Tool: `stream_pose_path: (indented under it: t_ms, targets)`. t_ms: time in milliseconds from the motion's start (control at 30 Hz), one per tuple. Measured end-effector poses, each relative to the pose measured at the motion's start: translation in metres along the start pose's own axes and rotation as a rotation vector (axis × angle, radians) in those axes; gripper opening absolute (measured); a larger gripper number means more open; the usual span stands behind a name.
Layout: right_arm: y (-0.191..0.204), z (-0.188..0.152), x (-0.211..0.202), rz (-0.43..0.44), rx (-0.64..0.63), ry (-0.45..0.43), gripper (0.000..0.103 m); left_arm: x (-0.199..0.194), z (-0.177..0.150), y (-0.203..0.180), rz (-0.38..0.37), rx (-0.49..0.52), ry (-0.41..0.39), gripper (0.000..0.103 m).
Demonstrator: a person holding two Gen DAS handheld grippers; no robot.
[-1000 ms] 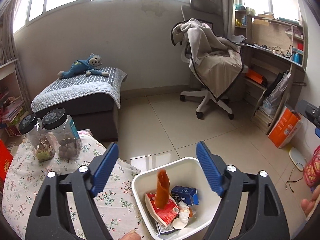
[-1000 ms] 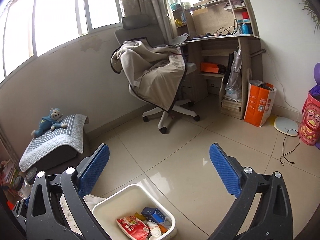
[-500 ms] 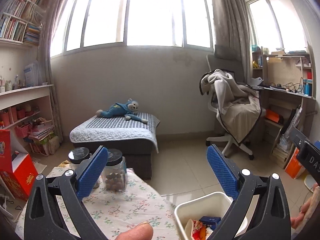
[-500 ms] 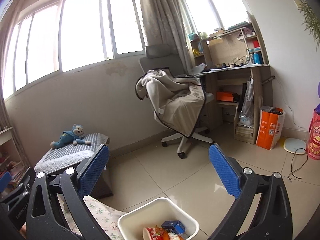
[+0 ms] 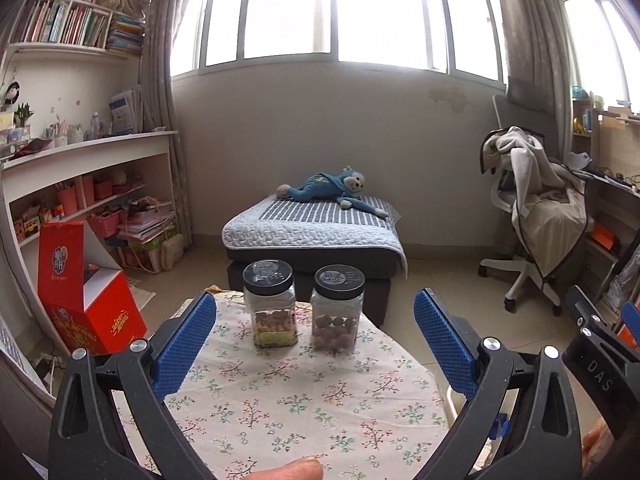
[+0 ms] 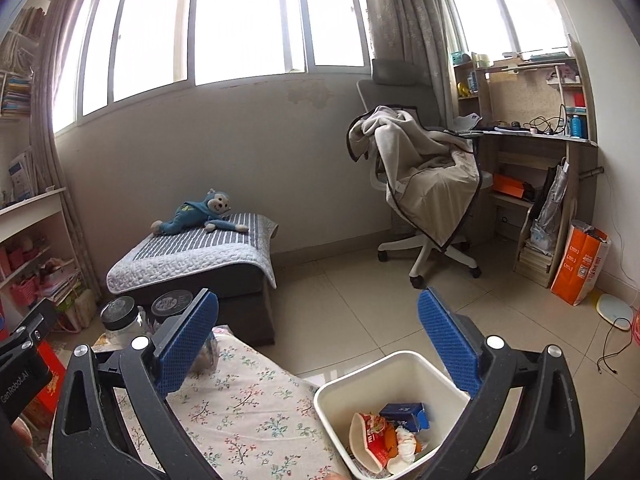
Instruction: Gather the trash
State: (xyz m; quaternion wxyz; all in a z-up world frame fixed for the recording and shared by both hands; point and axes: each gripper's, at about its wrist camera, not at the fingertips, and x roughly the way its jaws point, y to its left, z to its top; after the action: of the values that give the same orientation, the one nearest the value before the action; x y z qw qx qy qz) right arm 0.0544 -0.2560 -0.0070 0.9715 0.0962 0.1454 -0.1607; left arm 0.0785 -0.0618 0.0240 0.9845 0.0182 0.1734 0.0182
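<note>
Nearest to me, the left gripper (image 5: 314, 336) has its fingers spread wide w/ nothing between them; they have just been opening further. The right gripper (image 6: 318, 338) also has fingers spread and empty. Both hang above the desk (image 5: 280, 408), which has a flowery cloth on it.

Just beside the desk edge, on the floor, stands the white bin (image 6: 332, 396). Inside it I see the trash: a red-white snack wrapper (image 6: 370, 428), a small blue box (image 6: 404, 414), some crumpled white paper (image 6: 404, 440) and smth orange, too small to name. So the trash is in the bin, not in any gripper.

On the cloth itself I see no loose trash in either view. Only two jars w/ black lids stand at the far side: the left jar (image 5: 274, 304) w/ nuts or similar, and the right jar (image 5: 338, 312) w/ round brown things. They look like food storage, not trash, I think.

Further away there is a low bed (image 5: 312, 232) w/ a blue monkey toy (image 5: 328, 190), and an office chair (image 6: 424, 184) under a beige blanket.

My judgement: the collecting part looks mostly or fully done, at least for the desk. Parts of the desk close to the person are hidden by the grippers, so maybe smth is left there; I cannot tell.
</note>
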Motion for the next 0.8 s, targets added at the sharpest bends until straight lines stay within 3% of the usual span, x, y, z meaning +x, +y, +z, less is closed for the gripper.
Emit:
stream_pose_path:
  t_ms: [367, 800]
  targets:
    - [0.049, -0.014, 0.018, 0.085, -0.049, 0.072, 0.096, 0.022, -0.010, 0.044, 0.082, -0.037, 0.054, 0.096]
    - [0.063, -0.017, 0.032, 0.109, -0.060, 0.087, 0.096, 0.045, -0.013, 0.049, 0.104, -0.057, 0.092, 0.096]
